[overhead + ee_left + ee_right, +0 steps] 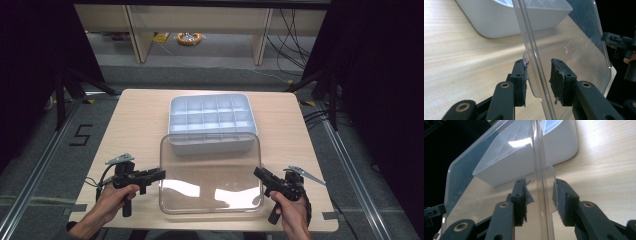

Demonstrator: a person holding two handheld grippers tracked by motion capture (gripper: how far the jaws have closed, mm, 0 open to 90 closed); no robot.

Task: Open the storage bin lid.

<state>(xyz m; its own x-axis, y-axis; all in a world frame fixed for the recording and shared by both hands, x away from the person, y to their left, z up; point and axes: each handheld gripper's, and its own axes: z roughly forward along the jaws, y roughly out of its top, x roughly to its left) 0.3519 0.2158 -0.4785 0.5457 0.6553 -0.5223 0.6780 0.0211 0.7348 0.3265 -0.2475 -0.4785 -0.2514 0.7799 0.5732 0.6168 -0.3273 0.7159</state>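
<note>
A clear plastic lid [210, 180] hangs between my two grippers over the near half of the table, its far edge overlapping the front of a white compartment box [172, 107]. My left gripper [161, 174] is shut on the lid's left rim. In the left gripper view the rim and a small tab of the lid [574, 45] run between the jaws of this gripper [538, 63]. My right gripper [257, 172] is shut on the right rim, and in the right gripper view the lid [486, 170] stands edge-on between its jaws [540, 183]. The box [499, 22] [564, 147] sits just beyond.
The box holds several empty compartments and sits at the middle back of the wooden table [135, 125]. Bare wood lies left and right of it. The table's front edge runs close to my hands. Beyond the table are floor, cables and shelf legs.
</note>
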